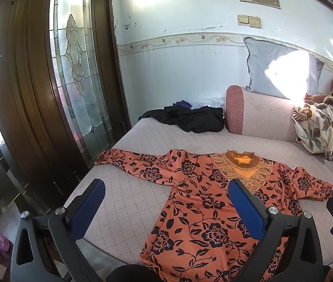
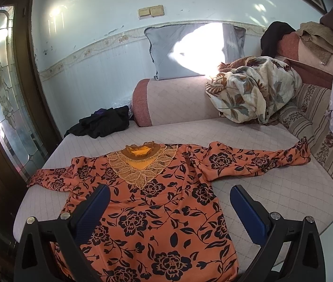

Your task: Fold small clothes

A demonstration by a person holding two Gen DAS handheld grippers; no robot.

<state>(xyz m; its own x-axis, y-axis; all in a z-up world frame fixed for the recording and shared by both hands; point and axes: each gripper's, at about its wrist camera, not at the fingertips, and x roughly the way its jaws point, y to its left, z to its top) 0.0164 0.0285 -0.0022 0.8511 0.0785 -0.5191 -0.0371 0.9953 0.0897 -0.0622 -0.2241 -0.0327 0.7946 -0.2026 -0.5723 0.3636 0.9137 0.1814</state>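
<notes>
I see the orange flower shirt [image 2: 157,211] lying flat on the bed [image 2: 248,129] with sleeves out, both my grippers' fingers [image 1: 248,209] [image 2: 251,213] wide and empty, so next I think I grab a sleeve to fold in.

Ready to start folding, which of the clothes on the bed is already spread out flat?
The orange floral top, sleeves out; the black clothes lie bunched.

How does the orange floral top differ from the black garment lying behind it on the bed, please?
The orange floral top is spread flat with sleeves out; the black garment lies crumpled in a heap. The top is patterned, the black garment plain. The top lies near the grippers, the black garment by the bolster. Both rest on the quilted mattress.
</notes>
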